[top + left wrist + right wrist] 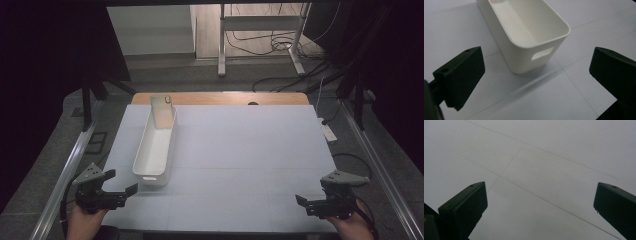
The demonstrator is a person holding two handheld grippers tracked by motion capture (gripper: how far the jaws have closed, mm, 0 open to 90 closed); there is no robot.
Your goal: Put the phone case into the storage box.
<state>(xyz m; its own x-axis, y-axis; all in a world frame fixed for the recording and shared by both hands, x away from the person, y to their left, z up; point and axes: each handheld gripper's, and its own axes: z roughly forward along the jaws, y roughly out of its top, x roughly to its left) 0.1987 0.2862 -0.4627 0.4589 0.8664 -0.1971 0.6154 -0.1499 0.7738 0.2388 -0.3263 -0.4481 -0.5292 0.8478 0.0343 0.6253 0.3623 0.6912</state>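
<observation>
White bin (155, 145) stands just beyond the left gripper's (120, 181) wide-apart jaws.

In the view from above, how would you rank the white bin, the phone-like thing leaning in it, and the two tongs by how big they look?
1. White bin, clearly largest.
2. Left tongs and right tongs: they look alike, and they sit nearest the camera, so I will not rank them.
3. Phone-like slab, smallest, though farthest away.

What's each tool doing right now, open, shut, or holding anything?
Left tool: open, holding nothing, jaws spread facing the near end of the white bin.
Right tool: open, holding nothing, over the bare table mat.
</observation>
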